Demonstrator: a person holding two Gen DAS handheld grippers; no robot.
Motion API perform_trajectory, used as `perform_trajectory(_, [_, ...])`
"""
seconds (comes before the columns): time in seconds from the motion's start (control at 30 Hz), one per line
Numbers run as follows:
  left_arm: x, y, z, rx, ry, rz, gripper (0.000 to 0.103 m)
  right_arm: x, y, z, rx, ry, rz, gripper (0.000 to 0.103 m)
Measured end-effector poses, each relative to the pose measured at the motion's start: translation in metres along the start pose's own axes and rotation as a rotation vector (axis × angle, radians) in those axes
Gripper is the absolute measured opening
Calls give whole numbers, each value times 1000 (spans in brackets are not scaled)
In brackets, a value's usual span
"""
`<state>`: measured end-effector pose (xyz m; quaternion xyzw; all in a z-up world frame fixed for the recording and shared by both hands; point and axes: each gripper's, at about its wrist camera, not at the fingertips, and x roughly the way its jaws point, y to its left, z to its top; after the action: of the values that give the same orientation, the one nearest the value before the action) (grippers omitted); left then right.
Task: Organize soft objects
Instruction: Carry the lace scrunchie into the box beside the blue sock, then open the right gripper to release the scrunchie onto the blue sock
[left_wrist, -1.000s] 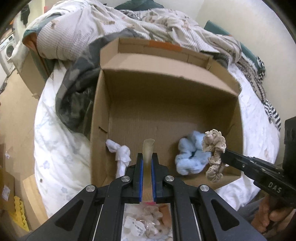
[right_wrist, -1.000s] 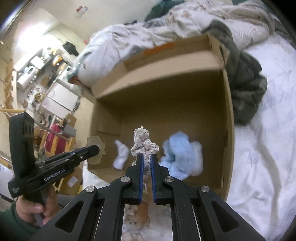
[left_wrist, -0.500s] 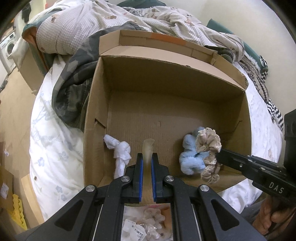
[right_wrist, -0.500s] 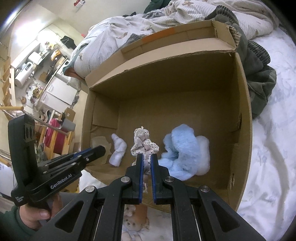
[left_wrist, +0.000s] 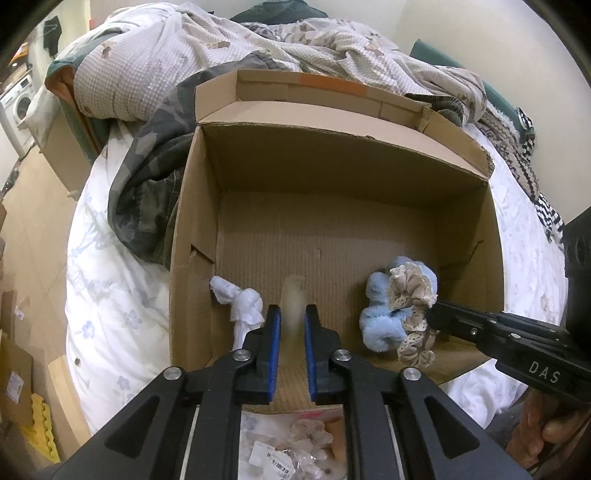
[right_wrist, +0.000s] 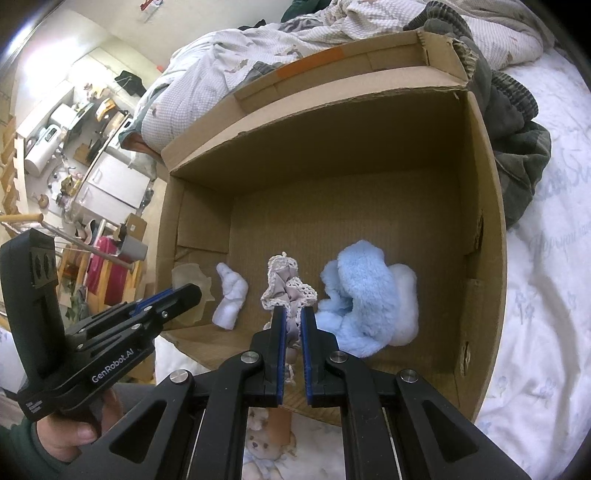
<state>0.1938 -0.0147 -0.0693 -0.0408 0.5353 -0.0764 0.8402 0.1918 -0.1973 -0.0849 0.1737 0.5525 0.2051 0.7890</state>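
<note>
Your right gripper (right_wrist: 291, 325) pinches the lace-trimmed beige scrunchie (right_wrist: 286, 291) between its blue pads, hanging low inside the cardboard box (right_wrist: 484, 221), just left of the fluffy blue piece (right_wrist: 369, 302) as that tool sees it. Whether the scrunchie touches the blue piece is not clear; from the left wrist view they overlap.

Your left gripper (left_wrist: 291, 328) is pressed onto a pale translucent soft piece (left_wrist: 293, 295) that stands up between the fingers, above the box's near wall. The knotted white cloth (left_wrist: 242, 306) lies just left of that tool, against the box's left wall.

Judgement: this is the drop-off step. Lower the right tool until the scrunchie rests on the box floor, then spread the fingers fully and lift straight back; lace may snag on a pad. Keep the left tool clear until the right one is out.
</note>
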Motion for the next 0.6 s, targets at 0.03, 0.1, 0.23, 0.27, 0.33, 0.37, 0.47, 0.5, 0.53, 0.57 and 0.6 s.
perform_trajectory(0.03, [0,0,0,-1,1,1,13,1,1,1,1,0,-1,10])
perform_trajectory(0.1, [0,-1,0,0,2,10,20,1,0,1,2,-1,-2,10])
perform_trajectory(0.23, [-4,-3,1,-14,6,2,52,0,-2,1,11,-6,0,10])
perform_trajectory(0.27, [-7,-3,1,-13,-11,14,64,-1,-2,1,14,-11,3,10])
perform_trajectory(0.33, [-12,-4,1,-9,-38,32,66,-3,-3,2,11,-22,0,11])
perform_trajectory(0.37, [-14,-5,2,-6,-42,36,66,-4,-3,2,11,-27,-1,12])
perform_trajectory(0.47, [-15,-3,2,-9,-47,47,66,-7,-5,3,27,-44,3,26])
perform_trajectory(0.5, [-14,-2,2,-11,-47,48,66,-9,-6,4,32,-51,1,43])
perform_trajectory(0.53, [-14,-1,2,-13,-45,49,66,-11,-6,4,35,-61,-3,68])
perform_trajectory(0.57, [-14,-1,2,-14,-42,49,66,-13,-6,5,37,-73,-11,75])
perform_trajectory(0.6, [-13,0,2,-17,-40,49,66,-14,-6,5,38,-87,-18,76])
